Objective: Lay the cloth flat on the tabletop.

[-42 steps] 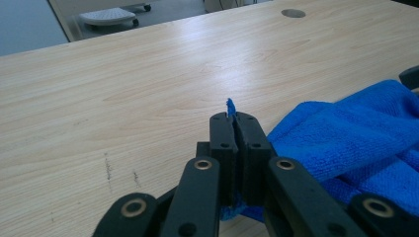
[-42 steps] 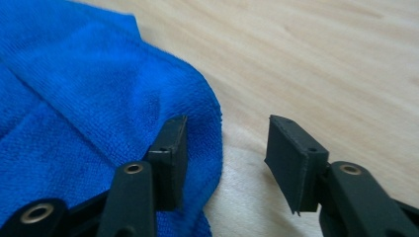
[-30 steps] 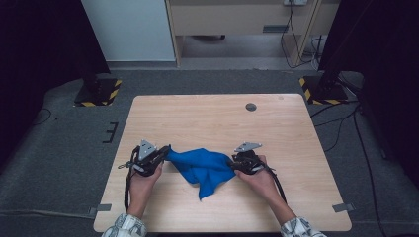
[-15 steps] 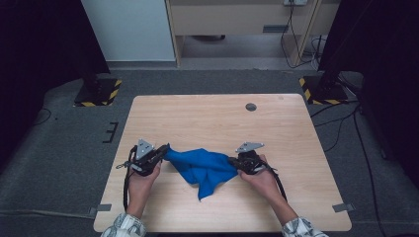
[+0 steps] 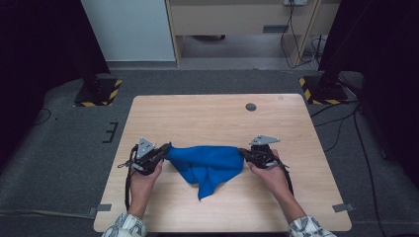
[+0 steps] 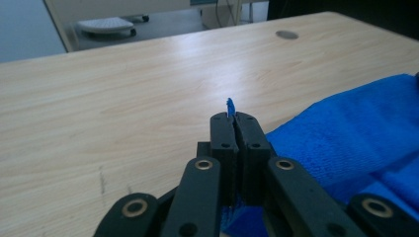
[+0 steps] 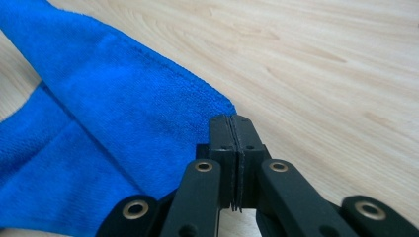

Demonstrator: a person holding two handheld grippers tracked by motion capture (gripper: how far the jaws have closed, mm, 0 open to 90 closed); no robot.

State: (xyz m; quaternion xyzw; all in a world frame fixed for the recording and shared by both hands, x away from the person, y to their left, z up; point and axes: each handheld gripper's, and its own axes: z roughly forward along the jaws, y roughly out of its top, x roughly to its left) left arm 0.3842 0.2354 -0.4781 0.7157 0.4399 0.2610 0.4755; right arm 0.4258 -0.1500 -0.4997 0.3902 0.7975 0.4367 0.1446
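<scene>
Wooden table, blue cloth stretched between two grippers.
Left gripper and right gripper fingers each pinch a cloth corner.

No readable text, label, brand, number or sign appears on anything.

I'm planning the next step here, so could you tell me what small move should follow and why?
Probably draw the two tools a little farther apart. The left tool and right tool each pinch a corner of the blue cloth, whose lower part still sags in folds on the table.
</scene>
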